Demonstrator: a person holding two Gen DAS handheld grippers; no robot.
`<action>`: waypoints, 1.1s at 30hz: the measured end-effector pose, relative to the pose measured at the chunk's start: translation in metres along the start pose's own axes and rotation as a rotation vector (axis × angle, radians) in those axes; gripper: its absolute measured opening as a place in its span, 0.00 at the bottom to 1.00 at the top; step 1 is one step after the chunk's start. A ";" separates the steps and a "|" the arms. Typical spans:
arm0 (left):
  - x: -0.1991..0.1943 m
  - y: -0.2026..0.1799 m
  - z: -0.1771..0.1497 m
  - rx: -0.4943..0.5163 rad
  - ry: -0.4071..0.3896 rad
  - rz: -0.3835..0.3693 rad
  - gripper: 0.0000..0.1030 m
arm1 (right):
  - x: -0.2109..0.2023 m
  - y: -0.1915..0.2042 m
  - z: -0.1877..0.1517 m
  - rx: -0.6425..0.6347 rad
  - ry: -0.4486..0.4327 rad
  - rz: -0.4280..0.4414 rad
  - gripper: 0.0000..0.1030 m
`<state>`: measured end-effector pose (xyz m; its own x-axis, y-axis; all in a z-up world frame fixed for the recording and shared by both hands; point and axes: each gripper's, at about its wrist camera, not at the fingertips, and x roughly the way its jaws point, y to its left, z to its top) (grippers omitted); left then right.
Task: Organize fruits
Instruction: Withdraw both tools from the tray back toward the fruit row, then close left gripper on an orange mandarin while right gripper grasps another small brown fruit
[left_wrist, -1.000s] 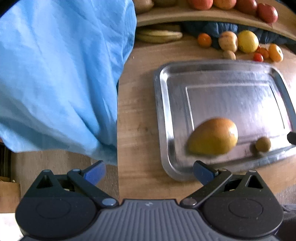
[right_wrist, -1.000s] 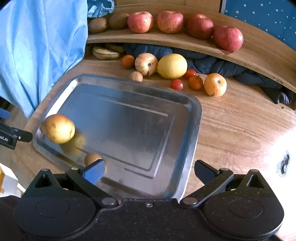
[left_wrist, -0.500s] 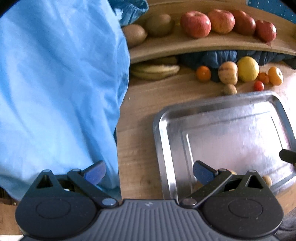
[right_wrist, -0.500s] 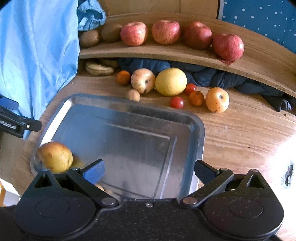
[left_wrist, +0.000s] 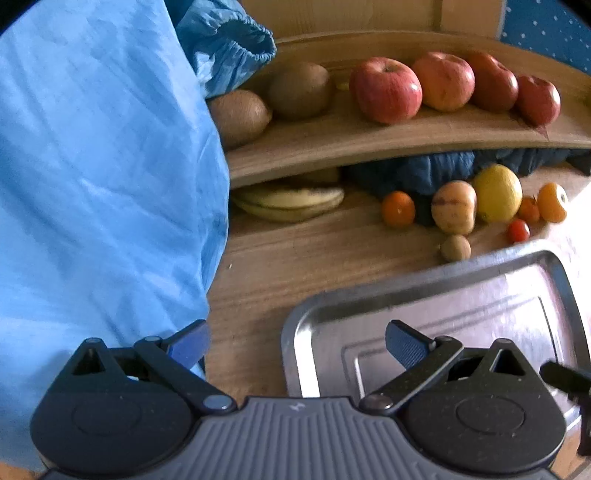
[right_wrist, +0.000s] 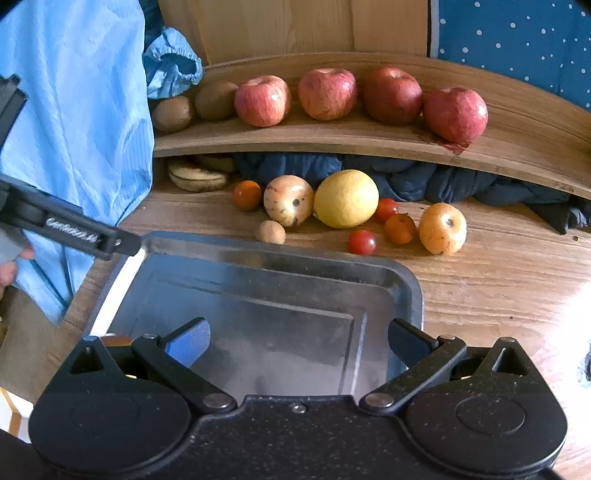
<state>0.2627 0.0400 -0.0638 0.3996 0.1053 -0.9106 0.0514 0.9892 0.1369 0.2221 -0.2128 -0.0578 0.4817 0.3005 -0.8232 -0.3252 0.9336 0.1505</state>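
Observation:
A steel tray (right_wrist: 280, 291) (left_wrist: 436, 295) lies on the wooden table. Behind it sit a lemon (right_wrist: 346, 198) (left_wrist: 496, 192), a pale apple (right_wrist: 289, 199), a small brown fruit (right_wrist: 270, 232), tangerines, cherry tomatoes (right_wrist: 362, 242) and an orange apple (right_wrist: 442, 228). Several red apples (right_wrist: 327, 93) (left_wrist: 385, 89) and two kiwis (left_wrist: 299, 89) rest on the curved wooden shelf (right_wrist: 369, 138). Bananas (left_wrist: 291, 202) lie under it. My left gripper (left_wrist: 297, 341) is open over the tray's near-left corner. My right gripper (right_wrist: 299, 341) is open above the tray's front part. A yellow fruit on the tray is nearly hidden behind my right gripper's body.
A light blue garment (left_wrist: 103, 177) fills the left side. Dark blue cloth (right_wrist: 443, 177) is bunched under the shelf. The left gripper's body (right_wrist: 74, 229) and a hand (right_wrist: 11, 258) show at the right wrist view's left edge. Bare table (right_wrist: 498, 288) lies right of the tray.
Both grippers have drawn back and tilted up, so the shelf fills more of each view. The yellow fruit and small brown fruit on the tray have slipped behind the gripper bodies.

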 end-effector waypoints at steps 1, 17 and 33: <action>0.002 -0.001 0.003 -0.007 -0.002 -0.003 0.99 | 0.001 0.001 0.001 0.000 0.000 -0.001 0.99; 0.041 -0.009 0.039 -0.146 -0.006 -0.072 0.99 | 0.026 0.016 0.017 -0.066 0.010 -0.010 0.99; 0.077 -0.019 0.067 -0.143 0.008 -0.172 0.99 | 0.064 0.028 0.054 -0.097 0.006 -0.050 0.92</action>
<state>0.3532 0.0227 -0.1101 0.3889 -0.0660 -0.9189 -0.0125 0.9970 -0.0769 0.2880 -0.1571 -0.0763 0.4948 0.2522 -0.8316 -0.3783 0.9240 0.0551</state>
